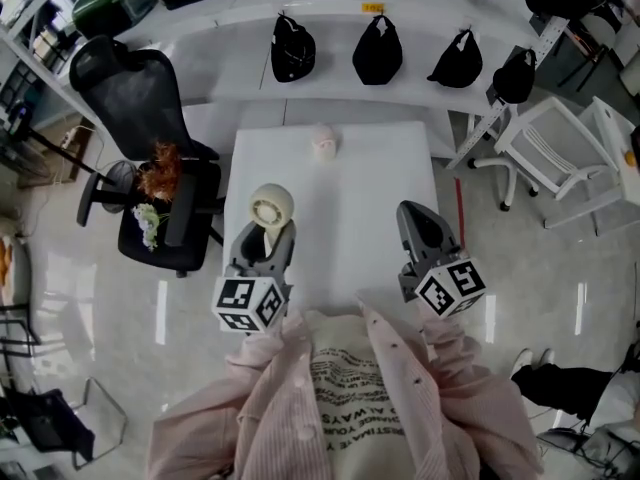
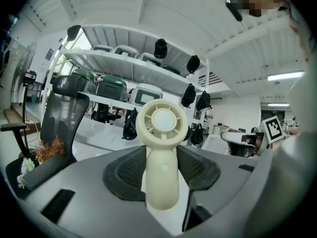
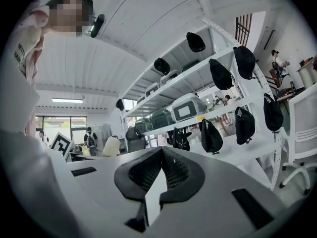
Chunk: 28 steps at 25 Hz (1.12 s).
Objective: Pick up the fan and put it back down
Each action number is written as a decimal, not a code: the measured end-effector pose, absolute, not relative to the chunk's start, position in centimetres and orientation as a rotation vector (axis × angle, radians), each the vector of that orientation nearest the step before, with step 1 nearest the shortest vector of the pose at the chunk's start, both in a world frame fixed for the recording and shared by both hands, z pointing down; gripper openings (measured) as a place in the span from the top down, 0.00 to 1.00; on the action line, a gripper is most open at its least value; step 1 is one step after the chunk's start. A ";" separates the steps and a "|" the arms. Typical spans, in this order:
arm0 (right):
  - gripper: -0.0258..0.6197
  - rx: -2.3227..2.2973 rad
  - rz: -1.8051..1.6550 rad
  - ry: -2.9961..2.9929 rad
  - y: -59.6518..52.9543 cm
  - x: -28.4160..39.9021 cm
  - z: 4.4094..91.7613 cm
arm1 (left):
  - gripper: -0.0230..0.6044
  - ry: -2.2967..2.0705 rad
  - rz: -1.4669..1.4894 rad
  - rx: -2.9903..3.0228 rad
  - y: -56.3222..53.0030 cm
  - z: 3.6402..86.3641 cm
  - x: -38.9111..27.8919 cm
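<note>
A cream hand-held fan with a round head and a thick handle stands upright between the jaws of my left gripper, over the left side of the white table. In the left gripper view the black pads press on both sides of the fan's handle, and the fan's head rises above them. My right gripper hovers over the table's right side. Its pads meet at the tips, so my right gripper is shut with nothing in it.
A small pale object lies near the table's far edge. A black office chair with flowers on its seat stands to the left. Behind the table, black caps hang on a white shelf unit. A white chair stands at the right.
</note>
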State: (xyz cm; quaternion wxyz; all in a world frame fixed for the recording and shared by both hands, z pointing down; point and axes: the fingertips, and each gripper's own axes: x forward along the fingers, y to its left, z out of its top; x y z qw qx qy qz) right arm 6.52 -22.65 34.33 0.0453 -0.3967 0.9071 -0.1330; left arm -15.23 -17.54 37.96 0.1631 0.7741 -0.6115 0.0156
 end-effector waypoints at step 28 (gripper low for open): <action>0.96 -1.254 -0.418 2.753 -23.3 8.5 34.9 | 0.67 -1.701 0.125 2.183 -17.6 39.6 -14.2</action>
